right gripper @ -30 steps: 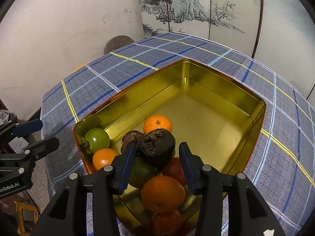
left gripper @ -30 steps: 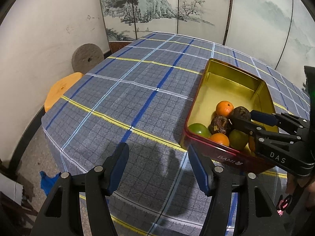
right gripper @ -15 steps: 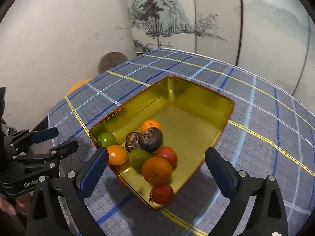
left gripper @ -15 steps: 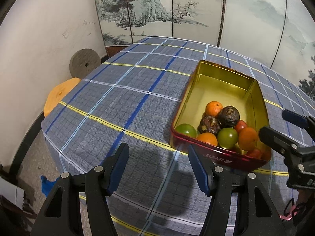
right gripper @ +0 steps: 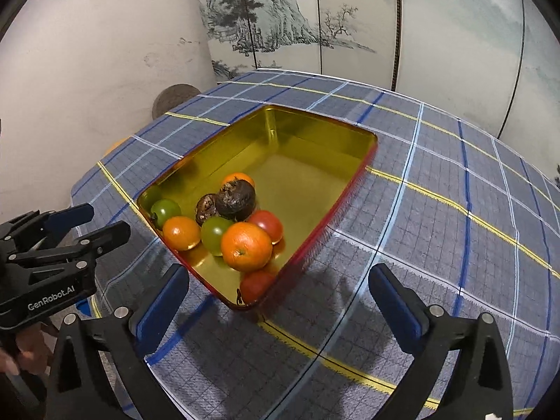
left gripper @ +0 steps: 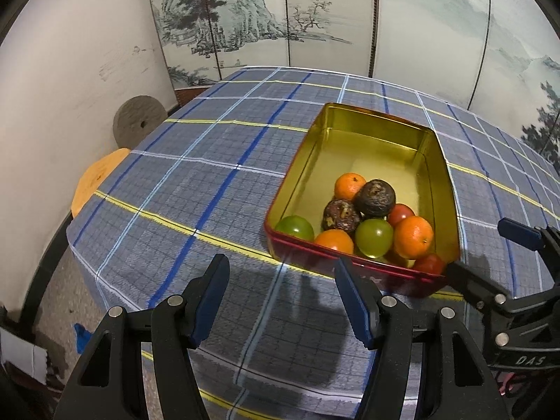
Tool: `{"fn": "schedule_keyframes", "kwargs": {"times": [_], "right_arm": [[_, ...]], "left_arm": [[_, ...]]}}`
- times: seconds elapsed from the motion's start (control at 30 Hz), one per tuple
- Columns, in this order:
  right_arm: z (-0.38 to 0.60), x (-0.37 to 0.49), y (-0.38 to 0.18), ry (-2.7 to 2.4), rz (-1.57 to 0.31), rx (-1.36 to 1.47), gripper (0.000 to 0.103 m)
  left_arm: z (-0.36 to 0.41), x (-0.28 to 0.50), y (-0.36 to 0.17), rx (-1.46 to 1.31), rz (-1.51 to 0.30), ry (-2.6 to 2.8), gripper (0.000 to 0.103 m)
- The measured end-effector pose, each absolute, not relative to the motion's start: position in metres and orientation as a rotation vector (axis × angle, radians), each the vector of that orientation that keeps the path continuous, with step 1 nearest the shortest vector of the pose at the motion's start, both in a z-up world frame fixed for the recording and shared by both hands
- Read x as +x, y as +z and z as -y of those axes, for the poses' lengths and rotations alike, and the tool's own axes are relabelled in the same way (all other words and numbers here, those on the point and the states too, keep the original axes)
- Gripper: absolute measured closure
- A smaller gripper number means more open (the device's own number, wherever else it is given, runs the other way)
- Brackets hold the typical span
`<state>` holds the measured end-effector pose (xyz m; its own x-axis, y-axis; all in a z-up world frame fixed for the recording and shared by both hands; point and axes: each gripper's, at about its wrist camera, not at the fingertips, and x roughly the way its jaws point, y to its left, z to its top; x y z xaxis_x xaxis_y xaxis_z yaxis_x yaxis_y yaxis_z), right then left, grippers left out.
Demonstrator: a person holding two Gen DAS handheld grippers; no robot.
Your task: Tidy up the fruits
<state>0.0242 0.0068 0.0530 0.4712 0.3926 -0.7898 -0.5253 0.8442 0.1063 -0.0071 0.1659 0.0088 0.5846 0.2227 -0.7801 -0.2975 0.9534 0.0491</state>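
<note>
A red tin with a gold inside (left gripper: 371,147) (right gripper: 315,140) stands on the checked tablecloth. In its near end lie several fruits: oranges (left gripper: 413,237) (right gripper: 246,246), green fruits (left gripper: 373,237) (right gripper: 214,231), red ones (right gripper: 266,224) and two dark brown ones (left gripper: 376,198) (right gripper: 235,195). My left gripper (left gripper: 281,299) is open and empty, low over the cloth left of the tin's near wall; it also shows in the right wrist view (right gripper: 85,224). My right gripper (right gripper: 278,302) is wide open and empty, just before the tin's near corner; it also shows in the left wrist view (left gripper: 490,255).
The round table (left gripper: 196,189) has a blue, yellow and white checked cloth. A painted folding screen (left gripper: 315,17) stands behind it. An orange stool (left gripper: 96,182) and a grey stone disc (left gripper: 138,124) stand by the left wall. The table edge lies close below both grippers.
My right gripper let go of the dark brown fruit, opened wide and drew back out of the tin. My left gripper drew back a little and stayed open.
</note>
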Motion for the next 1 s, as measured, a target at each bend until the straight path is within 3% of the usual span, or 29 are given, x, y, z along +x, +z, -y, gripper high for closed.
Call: {"fn": "schedule_keyframes", "kwargs": {"times": [1.0], "right_arm": [[-0.019,0.017,0.038,0.580,-0.959,-0.209,0.001]], "left_arm": [[-0.154,-0.003,0.006,-0.069,-0.900,0.282,0.040]]}}
